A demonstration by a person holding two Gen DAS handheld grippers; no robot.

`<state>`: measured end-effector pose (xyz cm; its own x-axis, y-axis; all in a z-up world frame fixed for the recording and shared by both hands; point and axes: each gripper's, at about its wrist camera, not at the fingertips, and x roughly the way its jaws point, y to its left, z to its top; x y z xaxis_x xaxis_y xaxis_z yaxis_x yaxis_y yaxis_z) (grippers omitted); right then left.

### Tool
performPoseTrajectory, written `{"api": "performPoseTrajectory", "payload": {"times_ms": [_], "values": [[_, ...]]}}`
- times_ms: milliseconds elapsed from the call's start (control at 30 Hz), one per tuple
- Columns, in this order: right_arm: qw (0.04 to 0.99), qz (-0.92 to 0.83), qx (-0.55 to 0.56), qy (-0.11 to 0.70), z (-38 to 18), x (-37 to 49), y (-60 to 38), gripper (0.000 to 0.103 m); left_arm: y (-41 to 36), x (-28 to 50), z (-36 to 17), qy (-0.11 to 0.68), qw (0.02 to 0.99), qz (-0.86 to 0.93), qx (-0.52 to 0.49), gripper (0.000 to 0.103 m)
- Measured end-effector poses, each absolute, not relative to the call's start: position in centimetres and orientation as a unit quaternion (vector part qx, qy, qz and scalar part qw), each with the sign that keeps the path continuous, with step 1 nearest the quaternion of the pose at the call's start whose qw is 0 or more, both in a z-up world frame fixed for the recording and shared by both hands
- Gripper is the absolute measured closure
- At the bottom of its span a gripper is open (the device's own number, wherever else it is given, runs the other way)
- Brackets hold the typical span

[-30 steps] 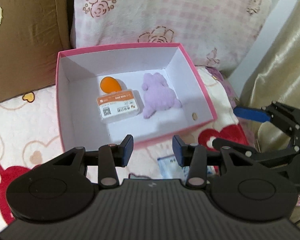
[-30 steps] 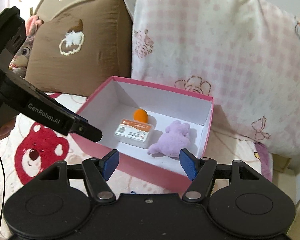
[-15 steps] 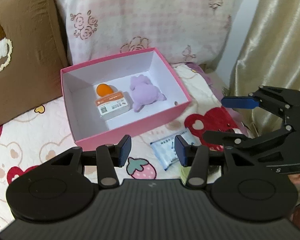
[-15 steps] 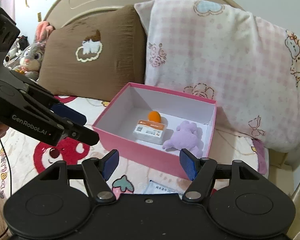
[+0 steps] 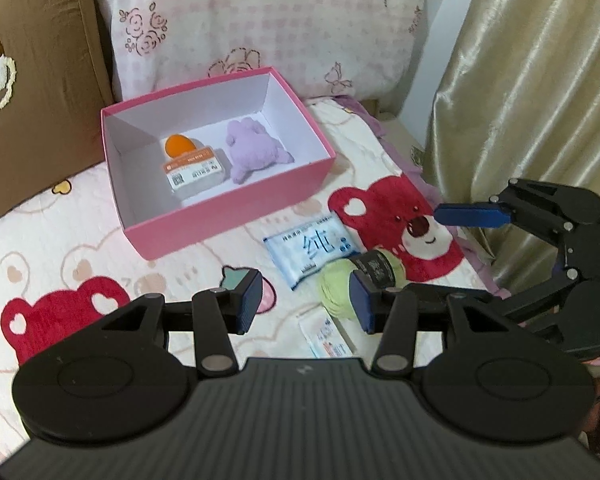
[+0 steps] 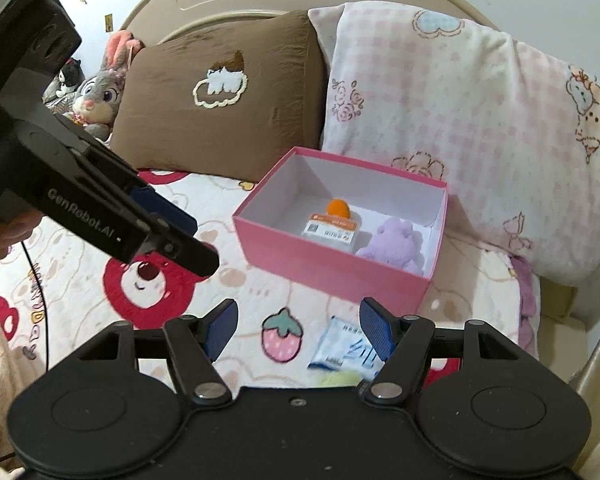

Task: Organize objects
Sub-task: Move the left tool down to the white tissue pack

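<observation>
A pink box (image 5: 236,220) (image 6: 332,268) sits on the bed and holds an orange ball (image 5: 178,145), a labelled small pack (image 5: 194,170) and a purple plush (image 5: 256,154). On the blanket in front of it lie a blue-white tissue pack (image 5: 312,246) (image 6: 346,350), a green yarn ball with a black label (image 5: 358,280) and a small white sachet (image 5: 324,336). My left gripper (image 5: 304,304) is open and empty, held above the yarn and sachet. My right gripper (image 6: 296,330) is open and empty, held back from the box above the tissue pack.
A brown pillow (image 6: 220,92) and a pink checked pillow (image 6: 460,120) lean behind the box. A gold curtain (image 5: 532,80) hangs at the right. Plush toys (image 6: 96,96) sit at the far left by the headboard. The blanket has red bear prints.
Both grippers have pulled back and up from the box, so the tissue pack, yarn ball and sachet have come into view. Both stay open and empty.
</observation>
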<state>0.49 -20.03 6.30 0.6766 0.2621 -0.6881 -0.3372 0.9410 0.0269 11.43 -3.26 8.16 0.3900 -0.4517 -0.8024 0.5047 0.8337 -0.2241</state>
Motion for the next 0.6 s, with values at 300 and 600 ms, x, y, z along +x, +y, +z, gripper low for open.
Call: {"api": "performPoseTrajectory", "payload": {"times_ms": [300,600], "values": [[0.908,0.168,-0.047,0.381,5.0,-1.6,-19.9,0.031,-2.2,9.6,6.8,0.473,0.831,-0.292,-0.008,0.054],[0.900,0.167,-0.019,0.403,0.1,-2.4,-19.3,0.019,-2.3,8.8,3.2,0.486,0.826,-0.284,-0.024,0.043]]}}
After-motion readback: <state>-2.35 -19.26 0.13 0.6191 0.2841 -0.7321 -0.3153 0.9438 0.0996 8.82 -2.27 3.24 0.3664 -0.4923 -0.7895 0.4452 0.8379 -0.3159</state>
